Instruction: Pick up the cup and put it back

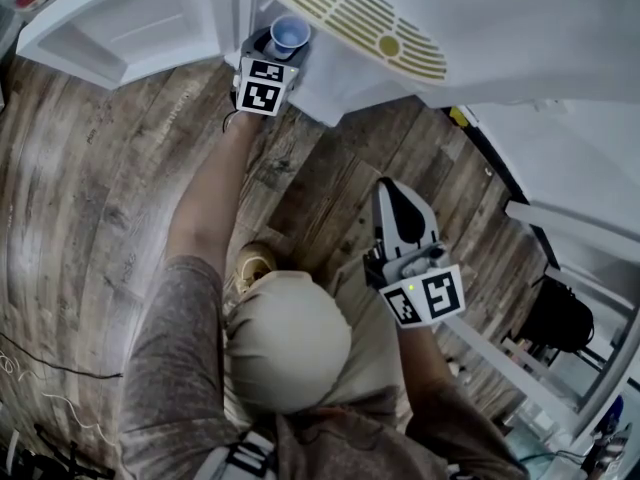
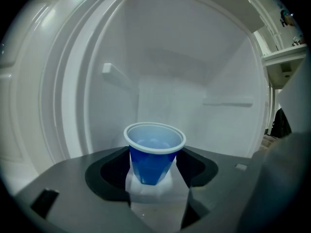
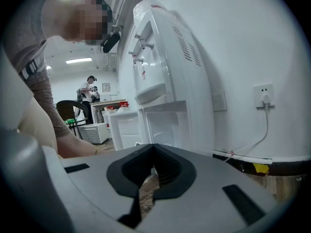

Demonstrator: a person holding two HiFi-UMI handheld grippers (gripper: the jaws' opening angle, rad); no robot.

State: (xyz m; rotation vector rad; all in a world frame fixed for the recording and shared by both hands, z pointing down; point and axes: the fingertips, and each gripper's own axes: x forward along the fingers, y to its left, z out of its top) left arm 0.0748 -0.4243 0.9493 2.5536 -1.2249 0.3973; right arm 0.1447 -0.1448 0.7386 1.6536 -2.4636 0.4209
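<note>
Your left claw reaches into the open lower compartment of the tall white plastic water dispenser. Its jaws pinch the small blue plastic cup with a white rim by its sides. The cup stands upright, mouth up, low inside that compartment; whether its base touches the compartment's bottom you cannot tell. The dispenser's white door is swung open beside the opening, on your left as you look down. Your right claw hangs well clear of the dispenser, out in front of it, its jaws pressed together and holding nothing, above the grey-brown wood-plank floor at the dispenser's foot.
</note>
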